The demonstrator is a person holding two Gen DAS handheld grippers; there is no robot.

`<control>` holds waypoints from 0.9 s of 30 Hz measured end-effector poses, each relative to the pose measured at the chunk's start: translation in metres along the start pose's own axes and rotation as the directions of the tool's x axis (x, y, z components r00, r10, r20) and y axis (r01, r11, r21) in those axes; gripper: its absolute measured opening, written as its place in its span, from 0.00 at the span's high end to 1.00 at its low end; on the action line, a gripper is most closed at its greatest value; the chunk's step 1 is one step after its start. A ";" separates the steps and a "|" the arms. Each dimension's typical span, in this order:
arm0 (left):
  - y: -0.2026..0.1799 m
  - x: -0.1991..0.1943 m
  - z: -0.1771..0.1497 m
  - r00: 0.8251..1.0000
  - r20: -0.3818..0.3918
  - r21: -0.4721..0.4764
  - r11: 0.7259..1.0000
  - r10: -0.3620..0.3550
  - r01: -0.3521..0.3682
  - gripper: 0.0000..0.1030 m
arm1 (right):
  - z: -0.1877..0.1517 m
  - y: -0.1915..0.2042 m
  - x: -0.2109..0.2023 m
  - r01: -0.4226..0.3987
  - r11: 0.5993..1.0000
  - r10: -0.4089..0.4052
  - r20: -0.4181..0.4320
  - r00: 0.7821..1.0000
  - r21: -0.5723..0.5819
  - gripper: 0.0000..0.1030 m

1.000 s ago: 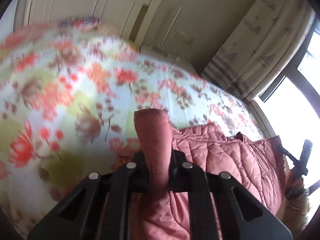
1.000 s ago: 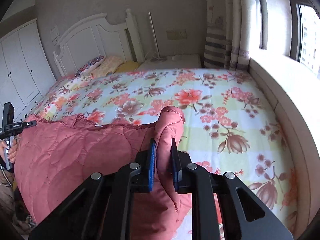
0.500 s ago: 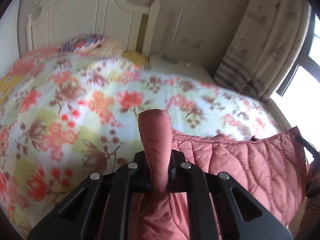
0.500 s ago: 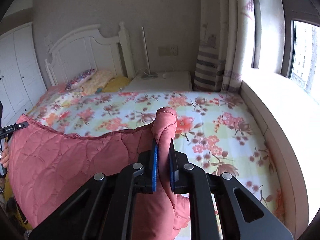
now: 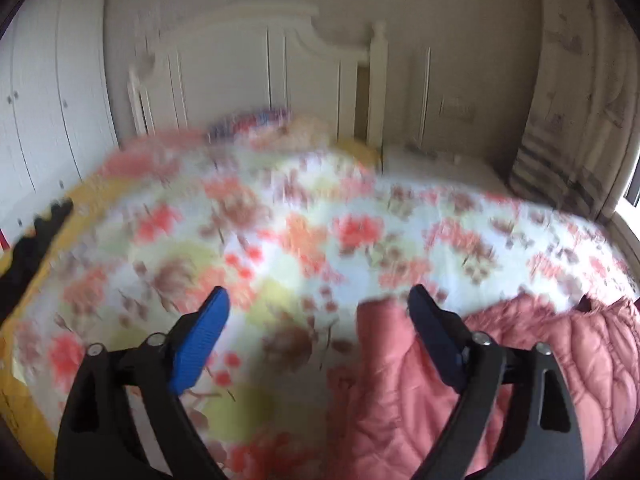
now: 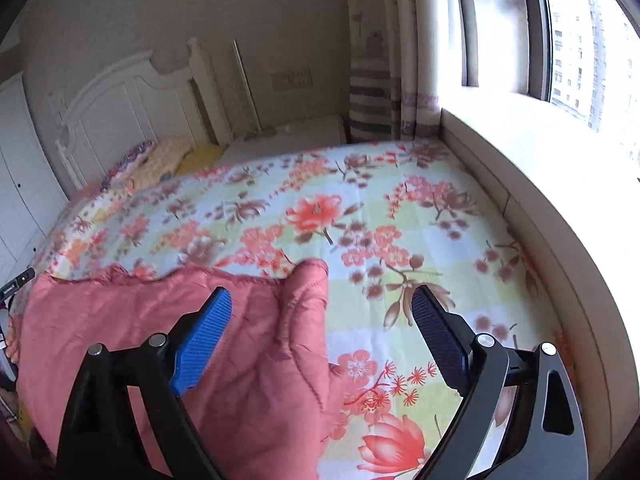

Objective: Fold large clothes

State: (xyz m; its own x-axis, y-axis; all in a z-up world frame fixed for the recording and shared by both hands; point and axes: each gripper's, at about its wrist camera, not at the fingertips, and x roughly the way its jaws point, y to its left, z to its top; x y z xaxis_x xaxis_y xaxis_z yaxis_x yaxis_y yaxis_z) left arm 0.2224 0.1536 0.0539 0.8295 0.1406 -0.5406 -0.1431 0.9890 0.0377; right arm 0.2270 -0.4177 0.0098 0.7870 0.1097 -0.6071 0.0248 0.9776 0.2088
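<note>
Floral bedspread point(image 6: 360, 208) under pink quilted coat point(image 6: 256, 344), both grippers' fingers point(image 5: 200, 336) point(image 6: 202, 340) spread wide.

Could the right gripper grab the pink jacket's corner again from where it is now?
Probably yes: the right gripper is open, and the pink jacket corner lies on the floral bedspread between its fingers, nothing covering it.

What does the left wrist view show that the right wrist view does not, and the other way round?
Only the left wrist view shows the whole width of the white headboard and a dark object at the bed's left edge; this picture is blurred. Only the right wrist view shows the window with buildings outside and the wide sill beside the bed. Both show the pink quilted garment lying on the floral bedsheet, the white wardrobe doors, the striped curtain, and an open tool with blue pads: the left tool and the right tool.
</note>
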 end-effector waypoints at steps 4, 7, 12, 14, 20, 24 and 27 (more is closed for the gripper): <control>-0.049 -0.054 0.018 0.988 0.149 0.120 0.993 -0.026 0.008 0.02 | 0.013 0.059 -0.032 -0.083 0.990 0.091 0.065 0.994 -0.117 0.14; -0.098 -0.067 0.019 0.986 0.159 0.268 0.963 -0.041 -0.003 0.02 | 0.012 0.106 -0.036 -0.101 0.967 0.119 0.066 0.991 -0.233 0.14; -0.147 -0.048 -0.001 0.989 0.147 0.423 0.905 -0.009 -0.055 0.02 | -0.003 0.152 -0.007 -0.103 0.937 0.110 0.002 0.994 -0.334 0.13; -0.156 -0.027 -0.012 0.994 0.108 0.453 0.890 0.003 -0.052 0.02 | -0.012 0.160 0.015 -0.113 0.930 0.102 -0.049 0.994 -0.350 0.13; -0.143 0.066 -0.053 0.980 -0.198 0.397 0.916 0.013 0.068 0.02 | -0.054 0.146 0.099 -0.144 0.929 0.060 -0.246 0.967 -0.342 0.07; -0.127 0.089 -0.054 0.953 -0.298 0.285 0.947 -0.061 0.150 0.02 | -0.054 0.144 0.104 -0.146 0.937 0.063 -0.257 0.964 -0.319 0.05; -0.125 0.092 -0.058 0.952 -0.298 0.278 0.948 -0.066 0.153 0.02 | -0.056 0.144 0.106 -0.151 0.938 0.068 -0.260 0.963 -0.313 0.05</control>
State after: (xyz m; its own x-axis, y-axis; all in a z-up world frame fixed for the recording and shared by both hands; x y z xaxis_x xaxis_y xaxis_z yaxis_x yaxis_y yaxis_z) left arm 0.2853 0.0403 -0.0493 0.6383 0.0544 -0.7679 0.1418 0.9721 0.1868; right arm 0.2794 -0.2552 -0.0671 0.5995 0.2188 -0.7699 -0.2883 0.9564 0.0473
